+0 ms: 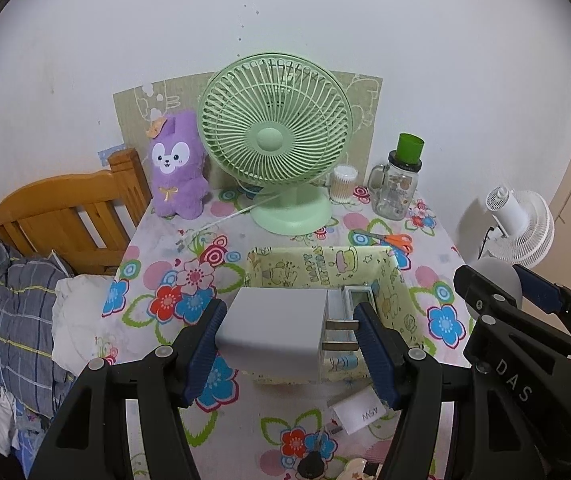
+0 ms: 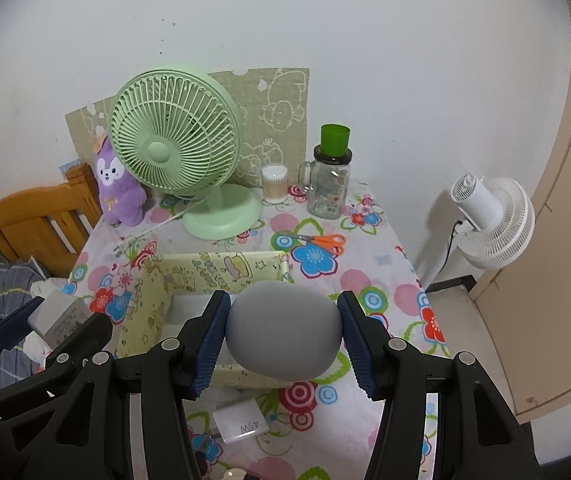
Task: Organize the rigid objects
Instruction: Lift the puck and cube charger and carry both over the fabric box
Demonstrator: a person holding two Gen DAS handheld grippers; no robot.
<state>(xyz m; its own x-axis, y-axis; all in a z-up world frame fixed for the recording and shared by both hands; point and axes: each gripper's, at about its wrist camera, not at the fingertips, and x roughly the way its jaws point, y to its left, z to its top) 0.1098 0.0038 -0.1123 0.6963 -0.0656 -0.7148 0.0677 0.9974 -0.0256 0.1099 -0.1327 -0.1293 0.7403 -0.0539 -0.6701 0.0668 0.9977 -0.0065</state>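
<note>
Our left gripper (image 1: 289,344) clamped the white charger (image 1: 273,330), prongs against its right pad; our right gripper (image 2: 283,336) pinched the grey oval case (image 2: 283,332). Both hung over the yellow box's (image 1: 317,268) near rim. Beyond lay scissors (image 1: 389,241), then the green fan (image 1: 275,140).

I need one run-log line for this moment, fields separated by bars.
left claw: shut on white charger | right claw: shut on grey oval case | both above yellow box | second charger on table
</note>
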